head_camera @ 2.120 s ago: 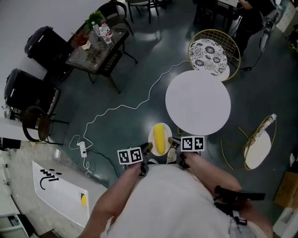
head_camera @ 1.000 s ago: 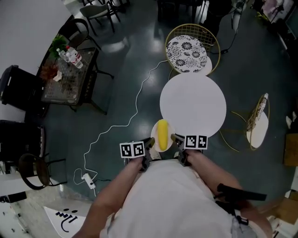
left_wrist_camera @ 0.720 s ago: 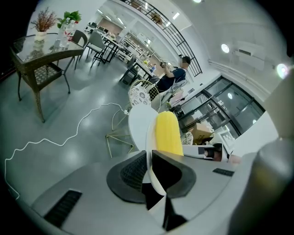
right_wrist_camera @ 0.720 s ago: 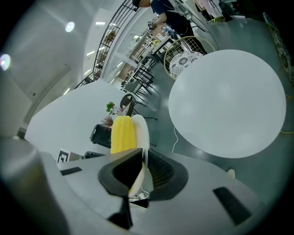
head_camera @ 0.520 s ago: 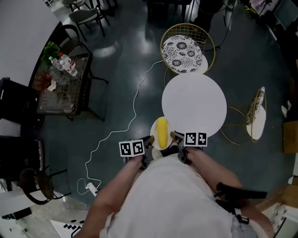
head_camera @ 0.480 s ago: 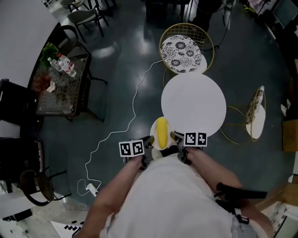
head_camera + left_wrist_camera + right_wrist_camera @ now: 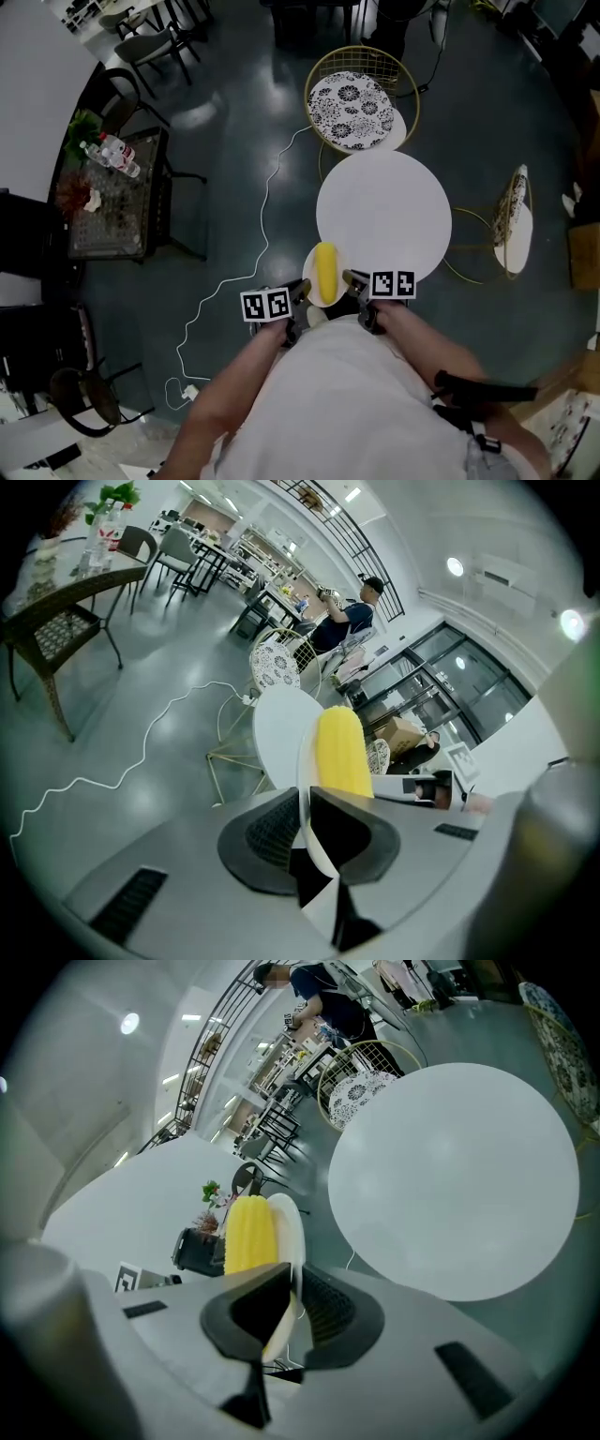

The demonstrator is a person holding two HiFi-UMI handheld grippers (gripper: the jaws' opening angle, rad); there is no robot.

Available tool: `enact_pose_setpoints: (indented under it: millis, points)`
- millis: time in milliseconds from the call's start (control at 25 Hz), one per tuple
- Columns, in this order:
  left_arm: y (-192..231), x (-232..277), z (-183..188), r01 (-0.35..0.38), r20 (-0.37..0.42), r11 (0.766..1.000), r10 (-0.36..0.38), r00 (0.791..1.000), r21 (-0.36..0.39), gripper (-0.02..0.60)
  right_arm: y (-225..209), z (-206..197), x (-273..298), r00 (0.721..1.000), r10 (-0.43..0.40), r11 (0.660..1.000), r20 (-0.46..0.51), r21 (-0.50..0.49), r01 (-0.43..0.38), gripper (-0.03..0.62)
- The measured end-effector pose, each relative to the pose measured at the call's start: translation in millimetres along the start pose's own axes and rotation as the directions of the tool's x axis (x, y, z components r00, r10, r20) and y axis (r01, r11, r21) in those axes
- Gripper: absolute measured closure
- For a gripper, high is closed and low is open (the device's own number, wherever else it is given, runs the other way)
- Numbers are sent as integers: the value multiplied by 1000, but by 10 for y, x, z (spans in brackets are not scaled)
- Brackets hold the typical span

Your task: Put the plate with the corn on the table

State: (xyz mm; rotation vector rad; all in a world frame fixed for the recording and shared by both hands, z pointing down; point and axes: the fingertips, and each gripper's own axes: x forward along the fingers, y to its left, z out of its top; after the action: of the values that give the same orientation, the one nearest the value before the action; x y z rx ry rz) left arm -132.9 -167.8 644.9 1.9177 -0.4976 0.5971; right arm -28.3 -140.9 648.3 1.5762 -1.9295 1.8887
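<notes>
Distance to the table (image 7: pixel 384 216) has closed over the last couple of seconds. Earlier it sat well ahead of the tools and off toward the right gripper's side; now its near edge lies just beyond the far rim of the plate (image 7: pixel 310 286). I read that as the carry nearly finished and the set-down not yet begun. The plate hangs in the air between my two tools, apparently short of the table.

My left gripper (image 7: pixel 301 290) is clamped on the plate's left rim, its jaws pinching the thin edge from above and below. My right gripper (image 7: pixel 350 279) bites the right rim the same way. Neither hold has altered across the frames.

The corn (image 7: pixel 325 269) lies down the middle of the plate, between the two sets of jaws. Its long axis runs straight away from me, crosswise to the line joining the grippers, with the far end pointing at the table's near edge. From the right gripper's camera the table spreads ahead and outward of the jaws, so I judge a short push forward comes before lowering.
</notes>
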Motion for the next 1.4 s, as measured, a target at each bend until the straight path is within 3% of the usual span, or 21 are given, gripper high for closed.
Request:
enact_pose_setpoints:
  millis: [400, 1400]
  points:
    - [4, 401, 330, -10, -66, 1000, 11, 998, 27, 540, -273, 372, 84, 1000, -7, 998, 1, 63, 7, 546]
    - [171, 1176, 604, -50, -189, 997, 60, 980, 59, 540, -923, 790, 314, 999, -37, 989, 7, 146, 36, 545]
